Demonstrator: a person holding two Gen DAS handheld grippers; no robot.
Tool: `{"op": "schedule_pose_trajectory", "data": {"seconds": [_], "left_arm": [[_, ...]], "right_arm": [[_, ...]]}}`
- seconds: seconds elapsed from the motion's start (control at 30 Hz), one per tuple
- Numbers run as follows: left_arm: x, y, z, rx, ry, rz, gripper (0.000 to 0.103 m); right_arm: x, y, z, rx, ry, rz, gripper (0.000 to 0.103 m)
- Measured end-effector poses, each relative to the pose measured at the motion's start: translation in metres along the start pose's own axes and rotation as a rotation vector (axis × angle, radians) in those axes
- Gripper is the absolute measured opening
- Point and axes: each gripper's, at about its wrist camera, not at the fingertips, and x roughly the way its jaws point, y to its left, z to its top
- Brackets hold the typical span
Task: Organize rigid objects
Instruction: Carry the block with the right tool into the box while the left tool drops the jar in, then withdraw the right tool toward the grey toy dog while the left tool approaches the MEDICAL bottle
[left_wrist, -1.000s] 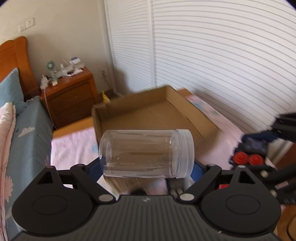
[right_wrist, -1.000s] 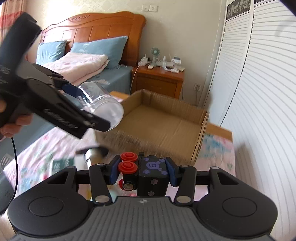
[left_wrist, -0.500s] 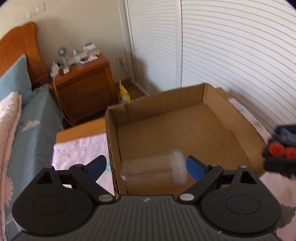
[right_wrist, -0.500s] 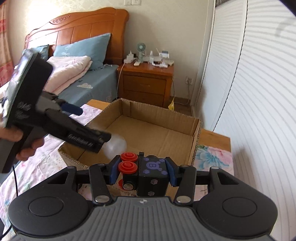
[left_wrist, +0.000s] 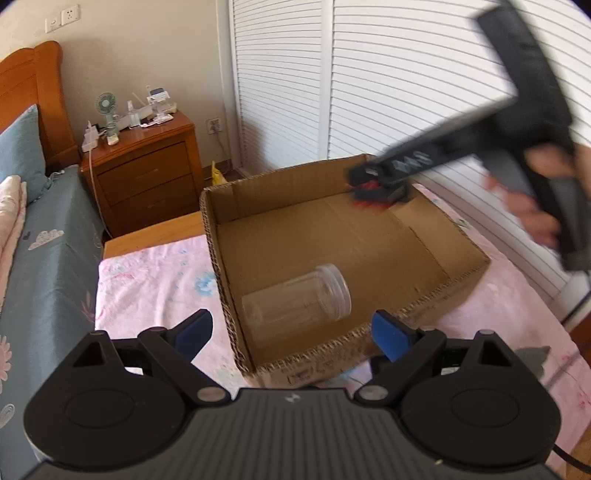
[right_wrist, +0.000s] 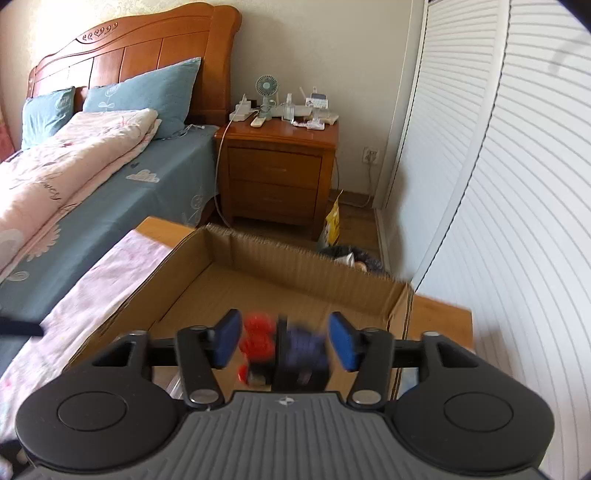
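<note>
A low wooden table (left_wrist: 147, 236) takes the middle of the left wrist view, its bare orange edge showing at centre left. A pink flowered cloth (left_wrist: 155, 280) covers most of it. On that cloth sits an open cardboard box (left_wrist: 458, 236), filling the centre of the frame (shallow walls, raw corrugated rims). In the right wrist view the same box (right_wrist: 295, 258) lies at centre, the cloth (right_wrist: 110, 280) running off lower left, and bare wood (right_wrist: 443, 314) shows at right.
</note>
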Motion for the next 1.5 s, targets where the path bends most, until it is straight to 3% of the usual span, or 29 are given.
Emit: {"op": "schedule_pose_trajectory", "data": {"seconds": [0.07, 0.3, 0.6, 0.83, 1.0, 1.13, 1.5], "left_arm": [[-0.004, -0.001, -0.003, 0.001, -0.003, -0.012, 0.093], [-0.018, -0.005, -0.013, 0.003, -0.033, -0.014, 0.093], [-0.038, -0.005, -0.034, -0.069, -0.043, -0.019, 0.093], [-0.051, -0.001, -0.053, -0.137, -0.026, -0.007, 0.093], [-0.059, -0.006, -0.074, -0.118, -0.039, 0.055, 0.093], [-0.062, -0.013, -0.094, -0.082, -0.038, 0.074, 0.099], [-0.053, -0.030, -0.140, -0.073, -0.025, 0.035, 0.100]], "right_arm": [[0.008, -0.004, 0.005, 0.023, 0.011, -0.014, 0.089], [-0.005, -0.006, -0.006, 0.050, 0.006, 0.004, 0.090], [-0.066, 0.007, -0.039, 0.060, -0.060, 0.060, 0.095], [-0.121, 0.027, -0.085, 0.030, -0.114, 0.058, 0.101], [-0.146, 0.035, -0.124, 0.041, -0.147, 0.010, 0.103], [-0.153, 0.037, -0.158, 0.069, -0.138, -0.029, 0.103], [-0.143, 0.044, -0.233, 0.131, -0.066, -0.110, 0.103]]}}
